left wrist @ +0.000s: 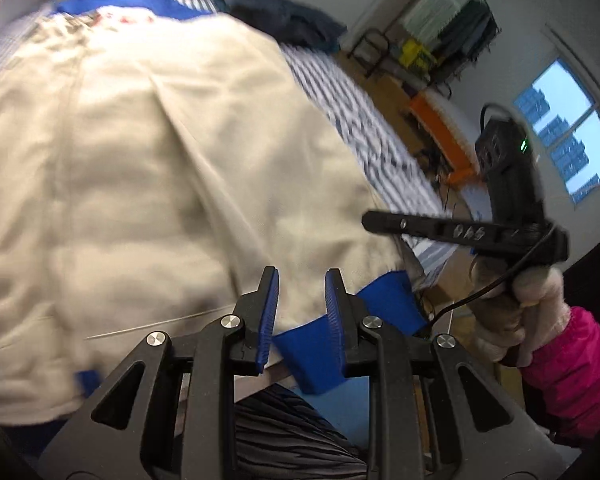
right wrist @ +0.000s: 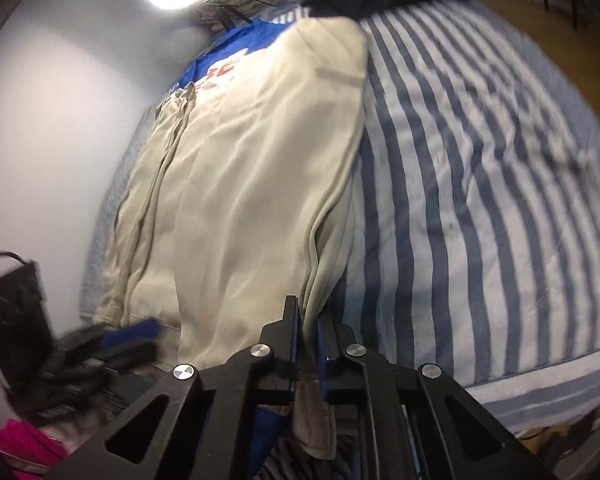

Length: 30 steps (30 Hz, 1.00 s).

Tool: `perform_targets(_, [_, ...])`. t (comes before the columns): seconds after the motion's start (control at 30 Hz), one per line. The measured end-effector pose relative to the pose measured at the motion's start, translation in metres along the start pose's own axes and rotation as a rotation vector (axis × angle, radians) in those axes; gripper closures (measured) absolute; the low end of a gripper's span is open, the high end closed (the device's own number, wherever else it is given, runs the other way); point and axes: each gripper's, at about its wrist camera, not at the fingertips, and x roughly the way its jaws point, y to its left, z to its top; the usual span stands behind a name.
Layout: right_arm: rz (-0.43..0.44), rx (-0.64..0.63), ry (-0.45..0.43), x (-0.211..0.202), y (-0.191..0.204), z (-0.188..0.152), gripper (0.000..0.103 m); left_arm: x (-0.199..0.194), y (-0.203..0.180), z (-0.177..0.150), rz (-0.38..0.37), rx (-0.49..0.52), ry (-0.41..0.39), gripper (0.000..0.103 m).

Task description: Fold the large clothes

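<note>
A: Where is the garment?

B: A large cream garment (right wrist: 244,184) with blue trim lies spread on a bed covered by a blue-and-white striped sheet (right wrist: 480,200). It takes up the sheet's left part, next to a pale wall (right wrist: 60,128).

A: What are the tools doing?

B: The right gripper (right wrist: 308,332) has its jaws nearly together, pinching a fold of the cream garment's near right edge. The left gripper (left wrist: 301,292) sits over the near hem with its blue-padded jaws moderately apart, nothing between them.

A: Anything else around?

B: From the left camera, a gloved hand (left wrist: 516,312) in a pink sleeve (left wrist: 572,368) holds the other gripper. Beyond the bed, a window (left wrist: 564,132) and a cluttered rack (left wrist: 440,16).
</note>
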Motion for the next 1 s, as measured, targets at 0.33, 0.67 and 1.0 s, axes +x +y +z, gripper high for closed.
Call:
perform_targets(0.33, [-0.225, -0.338, -0.029, -0.001, 0.113, 0.020, 0.100, -0.108, 0.069, -0.012, 0.056, -0.170, -0.216, 0.081])
perform_targets(0.67, [-0.190, -0.556, 0.045, 0.055, 0.213, 0.026, 0.100, -0.163, 0.140, -0.039, 0.102, -0.338, -0.309, 0.081])
perform_targets(1.0, [-0.070, -0.472, 0.200, 0.138, 0.216, 0.022, 0.100, -0.160, 0.145, -0.047, 0.121, -0.336, -0.278, 0.081])
